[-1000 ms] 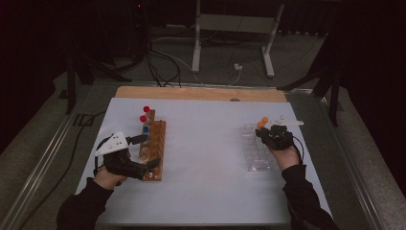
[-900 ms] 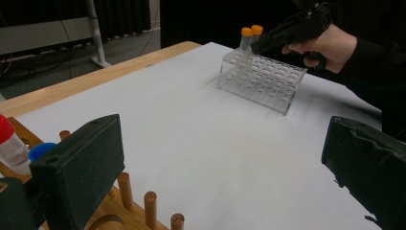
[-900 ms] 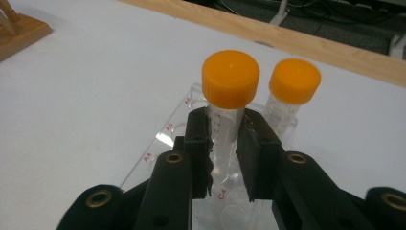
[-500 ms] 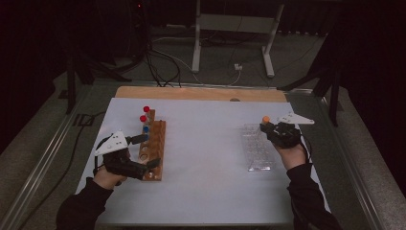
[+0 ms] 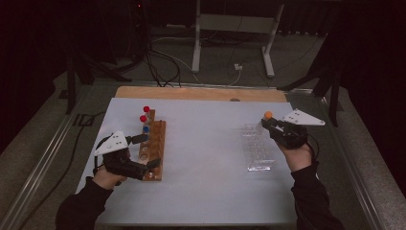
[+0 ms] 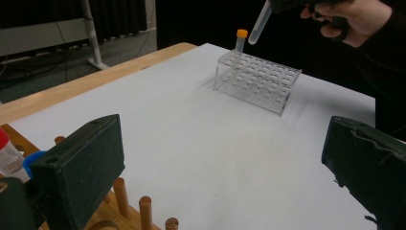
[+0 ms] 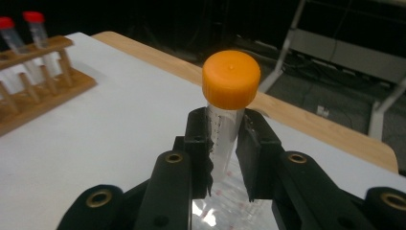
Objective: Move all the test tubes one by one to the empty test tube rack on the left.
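Observation:
My right gripper (image 5: 269,125) (image 7: 225,129) is shut on a clear tube with an orange cap (image 7: 231,79), held in the air above the clear plastic rack (image 5: 258,152) (image 7: 225,203). From the left gripper view that tube (image 6: 258,24) hangs tilted over the rack (image 6: 256,79), where another orange-capped tube (image 6: 241,40) stands at the far corner. My left gripper (image 5: 146,152) (image 6: 225,143) is open, with its jaws wide apart on either side of the near end of the wooden peg rack (image 5: 155,143) (image 6: 124,211).
The wooden rack (image 7: 43,81) holds two red-capped tubes (image 5: 144,114) (image 7: 33,17) and a blue-capped one (image 5: 145,129) (image 6: 33,160). A white sheet (image 5: 206,158) covers the table, with a wooden strip (image 5: 201,93) along the far edge. Beyond it are metal stand legs and cables.
My right gripper has risen from the clear rack with the orange-capped tube in its jaws. The left gripper has stayed at the wooden rack.

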Demonstrator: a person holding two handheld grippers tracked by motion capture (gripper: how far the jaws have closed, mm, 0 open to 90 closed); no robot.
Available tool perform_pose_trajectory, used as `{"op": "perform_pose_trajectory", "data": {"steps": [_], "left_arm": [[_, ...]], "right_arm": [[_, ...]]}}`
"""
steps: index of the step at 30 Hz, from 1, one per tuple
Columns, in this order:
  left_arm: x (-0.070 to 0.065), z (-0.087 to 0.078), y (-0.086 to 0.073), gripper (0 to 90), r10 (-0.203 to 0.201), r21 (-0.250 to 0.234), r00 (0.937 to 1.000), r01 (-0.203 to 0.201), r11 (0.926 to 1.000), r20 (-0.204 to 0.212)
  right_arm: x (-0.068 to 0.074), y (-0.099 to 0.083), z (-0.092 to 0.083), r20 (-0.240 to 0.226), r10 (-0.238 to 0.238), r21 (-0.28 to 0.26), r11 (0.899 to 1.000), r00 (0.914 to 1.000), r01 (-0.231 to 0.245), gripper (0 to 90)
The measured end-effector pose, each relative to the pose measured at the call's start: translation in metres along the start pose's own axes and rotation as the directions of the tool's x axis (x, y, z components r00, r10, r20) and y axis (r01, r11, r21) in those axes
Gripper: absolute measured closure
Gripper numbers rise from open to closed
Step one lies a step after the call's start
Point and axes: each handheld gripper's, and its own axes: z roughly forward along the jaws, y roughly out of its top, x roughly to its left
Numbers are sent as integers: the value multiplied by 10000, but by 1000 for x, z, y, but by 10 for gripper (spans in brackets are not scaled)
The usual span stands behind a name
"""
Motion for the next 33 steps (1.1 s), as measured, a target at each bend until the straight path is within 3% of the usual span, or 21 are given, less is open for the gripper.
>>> {"op": "perform_pose_trajectory", "data": {"steps": [8,13,23,33], "left_arm": [[-8,3,7,18,263,120,9996,-264,9996,46],[-12,8,12,18,346,181,9991,-350,9992,240],[-21,23,17,19,416,355,9966,-442,9984,712],[-32,43,23,24,532,488,9901,-600,9970,1301]], "right_arm": [[24,4,3,-832,-435,79,9990,9956,443,750],[41,0,11,-1476,-632,372,9969,9870,694,750],[77,-9,27,-2667,-1133,855,9864,9571,1406,750],[106,-11,30,-3586,-1491,884,9773,9215,1925,750]]}}
